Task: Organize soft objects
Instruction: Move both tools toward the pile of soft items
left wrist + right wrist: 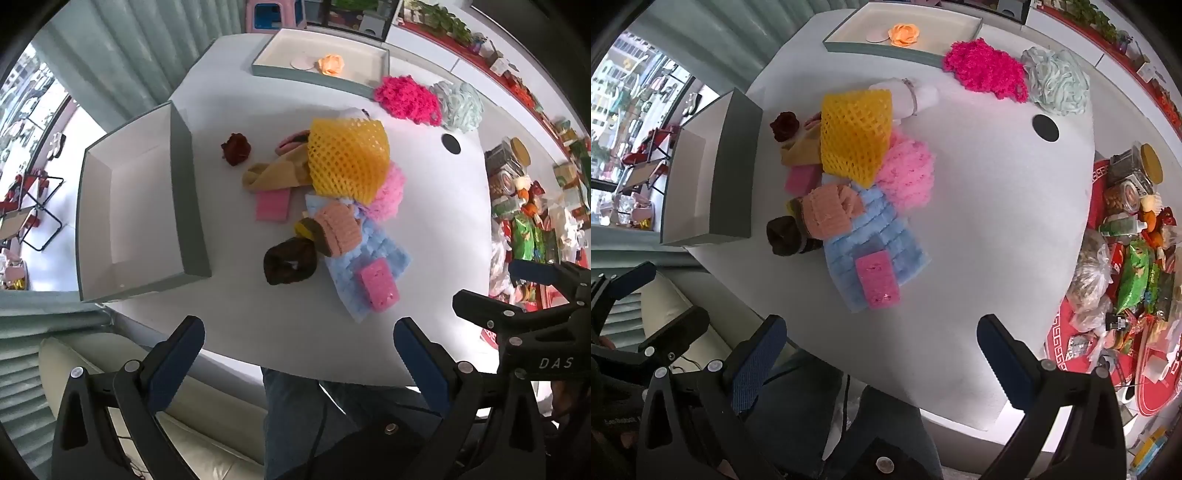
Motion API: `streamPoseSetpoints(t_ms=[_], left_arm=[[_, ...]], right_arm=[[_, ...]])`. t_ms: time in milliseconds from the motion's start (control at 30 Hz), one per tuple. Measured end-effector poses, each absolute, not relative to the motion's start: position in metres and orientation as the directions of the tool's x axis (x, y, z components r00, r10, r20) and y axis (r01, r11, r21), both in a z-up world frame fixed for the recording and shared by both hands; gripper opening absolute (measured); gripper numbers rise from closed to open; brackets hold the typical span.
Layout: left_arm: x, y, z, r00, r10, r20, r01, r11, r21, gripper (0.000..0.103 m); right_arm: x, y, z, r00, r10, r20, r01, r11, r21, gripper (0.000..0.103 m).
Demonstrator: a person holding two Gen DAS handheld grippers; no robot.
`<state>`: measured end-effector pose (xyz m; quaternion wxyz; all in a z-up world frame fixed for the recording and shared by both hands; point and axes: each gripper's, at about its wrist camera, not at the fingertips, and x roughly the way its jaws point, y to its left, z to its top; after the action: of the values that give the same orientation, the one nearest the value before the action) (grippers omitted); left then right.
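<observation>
Sorting barely begun: both spread and empty, left gripper (299,347) and right gripper (882,343) hovering short of the soft pile (332,206), needing a reach ahead to the near pink sponge (380,286).

A white desk (424,229) with a rounded edge carries an empty grey-walled box (184,192) at its left and a shallow grey tray (314,75) at the far side. A dark red fabric rose (235,148), brown scrunchie (290,260), blue waffle cloth (384,251), magenta pom (406,99), pale green mesh puff (461,107) and black disc (451,143) lie on it.
</observation>
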<state>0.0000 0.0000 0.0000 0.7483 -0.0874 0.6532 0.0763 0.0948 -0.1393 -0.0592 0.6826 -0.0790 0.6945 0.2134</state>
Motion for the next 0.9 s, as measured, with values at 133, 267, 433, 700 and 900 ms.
streamPoseSetpoints(t_ms=[133, 267, 433, 700, 900], left_arm=[[-0.002, 0.005, 0.0, 0.139, 0.015, -0.99, -0.245, 0.969, -0.019, 0.103], [-0.004, 0.017, 0.0, 0.14, 0.038, -0.989, -0.252, 0.968, 0.002, 0.103], [0.001, 0.023, -0.01, 0.097, 0.062, -0.993, -0.26, 0.965, 0.035, 0.103], [0.004, 0.019, -0.029, 0.111, 0.013, -0.994, -0.258, 0.966, -0.017, 0.103], [0.006, 0.01, -0.044, 0.06, -0.032, -0.998, -0.237, 0.97, -0.045, 0.103]], right_arm=[[0.095, -0.139, -0.06, -0.06, 0.187, -0.98, -0.4, 0.895, 0.196, 0.103], [0.098, -0.137, -0.062, -0.06, 0.186, -0.981, -0.402, 0.894, 0.195, 0.103], [0.098, -0.138, -0.067, -0.065, 0.171, -0.983, -0.396, 0.9, 0.183, 0.103], [0.096, -0.146, -0.077, -0.085, 0.17, -0.982, -0.372, 0.909, 0.19, 0.103], [0.094, -0.15, -0.083, -0.139, 0.157, -0.978, -0.354, 0.914, 0.197, 0.103]])
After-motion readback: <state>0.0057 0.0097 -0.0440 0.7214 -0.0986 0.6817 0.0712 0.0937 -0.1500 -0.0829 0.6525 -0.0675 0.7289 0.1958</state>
